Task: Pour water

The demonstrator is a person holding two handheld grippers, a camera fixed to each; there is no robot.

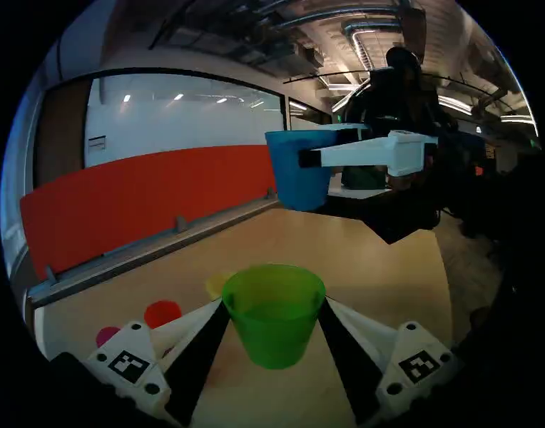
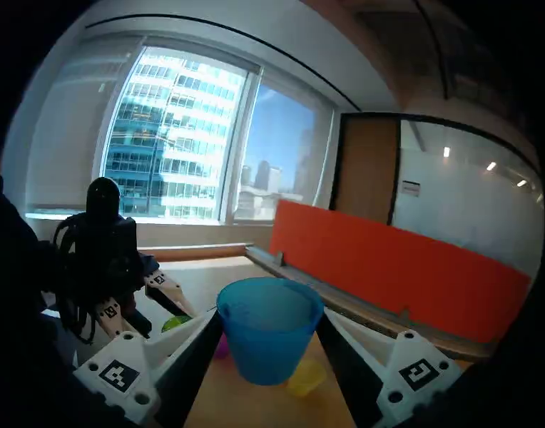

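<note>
Two cups are in play, each pinched by its own tool. On the left gripper (image 1: 274, 308) the jaws press against the sides of the green cup (image 1: 274, 324), held upright and low over the near part of the table (image 1: 386, 264), its mouth open, I judge, to receive. The right gripper (image 2: 269, 317) clamps the blue cup (image 2: 269, 332) the same way. In the left gripper view that cup hangs level, higher and farther out, not yet tilted, which suits a pour from above. Whether either cup holds water I cannot tell. Both tools lie roughly horizontal, the right one reaching in from the side. A red cup (image 1: 163, 312) and a yellow cup (image 1: 215, 285) stand toward the table edge along the orange partition (image 1: 144, 192).
</note>
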